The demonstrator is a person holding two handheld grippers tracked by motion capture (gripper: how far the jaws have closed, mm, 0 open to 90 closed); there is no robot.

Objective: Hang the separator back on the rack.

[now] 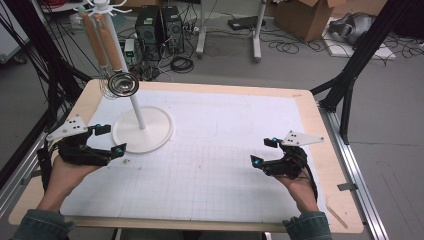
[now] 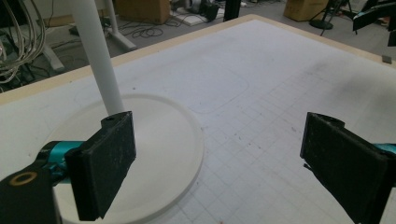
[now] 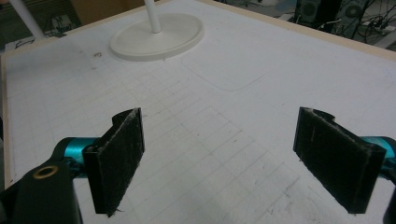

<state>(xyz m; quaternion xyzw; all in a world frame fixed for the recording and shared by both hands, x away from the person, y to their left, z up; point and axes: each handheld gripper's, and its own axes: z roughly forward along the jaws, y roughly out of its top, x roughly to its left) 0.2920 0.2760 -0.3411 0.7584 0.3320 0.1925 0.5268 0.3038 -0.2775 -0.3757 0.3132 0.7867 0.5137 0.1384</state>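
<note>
High view: a white stand [image 1: 142,131], with a round base and a slanted pole, is seen toward the far left of the counter [image 1: 320,150], and two wooden-handled whisks [image 1: 120,80] are seen hanging from the hooks at the top of that pole, their wire heads above the far edge of the base. The left tongs [image 1: 111,139] are held just beside the stand's base, on its near left side, with the jaws standing wide apart and nothing between them; in the left gripper view one pad [image 2: 105,168] is seen over the rim of the base [image 2: 187,154]. The right tongs [image 1: 263,151] are held well apart from the stand, to its right, over the bare gridded mat [image 1: 210,165], and their jaws are likewise spread with nothing gripped.

The hanging of the whisks is judged to be finished, or a fresh reach for them is about to be made; which of the two cannot be told. If a whisk is to be taken down, the left tongs would have to be raised from the base to a handle and closed around it before it is lifted off its hook.
</note>
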